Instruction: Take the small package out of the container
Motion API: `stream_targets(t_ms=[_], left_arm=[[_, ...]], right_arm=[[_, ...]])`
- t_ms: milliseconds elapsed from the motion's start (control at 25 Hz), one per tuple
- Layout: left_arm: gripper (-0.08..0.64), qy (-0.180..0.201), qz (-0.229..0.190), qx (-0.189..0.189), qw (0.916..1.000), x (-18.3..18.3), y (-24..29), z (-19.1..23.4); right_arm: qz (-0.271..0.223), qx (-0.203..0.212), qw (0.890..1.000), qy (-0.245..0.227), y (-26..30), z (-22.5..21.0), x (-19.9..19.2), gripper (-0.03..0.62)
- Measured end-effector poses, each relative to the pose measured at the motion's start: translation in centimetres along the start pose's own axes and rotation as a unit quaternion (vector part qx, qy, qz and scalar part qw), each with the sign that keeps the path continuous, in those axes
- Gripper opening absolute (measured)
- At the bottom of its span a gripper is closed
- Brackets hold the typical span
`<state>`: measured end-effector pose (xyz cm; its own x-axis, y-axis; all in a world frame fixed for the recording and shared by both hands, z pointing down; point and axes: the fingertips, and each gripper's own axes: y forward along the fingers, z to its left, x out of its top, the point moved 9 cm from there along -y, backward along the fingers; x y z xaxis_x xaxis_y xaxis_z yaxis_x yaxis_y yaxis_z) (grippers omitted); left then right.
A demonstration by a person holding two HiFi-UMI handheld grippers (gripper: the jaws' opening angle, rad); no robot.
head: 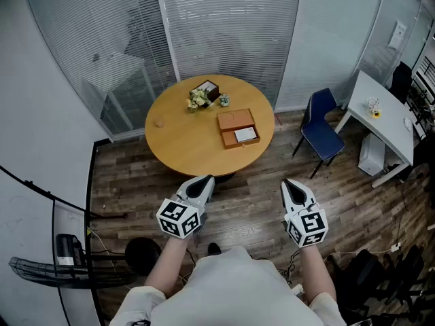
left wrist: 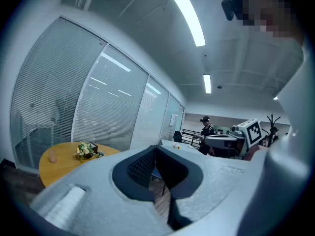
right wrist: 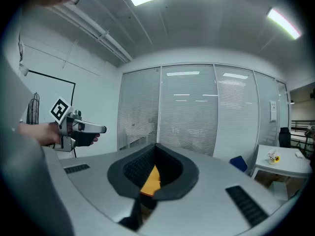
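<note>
On the round table (head: 182, 145), the small package (head: 245, 135) lies in the brown container (head: 234, 120). Well short of that table, the left gripper (head: 202, 182) and right gripper (head: 293, 185) hang clenched and empty. I judge that the approach, grasp and lift-out all remain.

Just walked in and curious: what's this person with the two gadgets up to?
A person stands back from a round wooden table, holding a grey two-jaw gripper in each hand. The left gripper and right gripper both have jaws together and hold nothing. The small white package lies in the open orange-brown box on the table, untouched and well ahead of both grippers.
</note>
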<state>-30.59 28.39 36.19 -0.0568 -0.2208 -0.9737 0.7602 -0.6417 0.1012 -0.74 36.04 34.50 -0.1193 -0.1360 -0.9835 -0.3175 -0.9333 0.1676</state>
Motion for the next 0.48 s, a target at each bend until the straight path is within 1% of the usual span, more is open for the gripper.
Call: stream_targets(t_ms=[360, 480], left_arm=[[0.018, -0.004, 0.002, 0.0, 1.0, -0.31, 0.61, 0.33], [0.018, -0.005, 0.003, -0.001, 1.0, -0.19, 0.76, 0.75]], right_arm=[[0.001, 0.001, 1.0, -0.003, 0.51, -0.28, -0.06, 0.002], [-0.001, -0.005, 1.0, 0.009, 0.91, -0.38, 0.02, 0.002]])
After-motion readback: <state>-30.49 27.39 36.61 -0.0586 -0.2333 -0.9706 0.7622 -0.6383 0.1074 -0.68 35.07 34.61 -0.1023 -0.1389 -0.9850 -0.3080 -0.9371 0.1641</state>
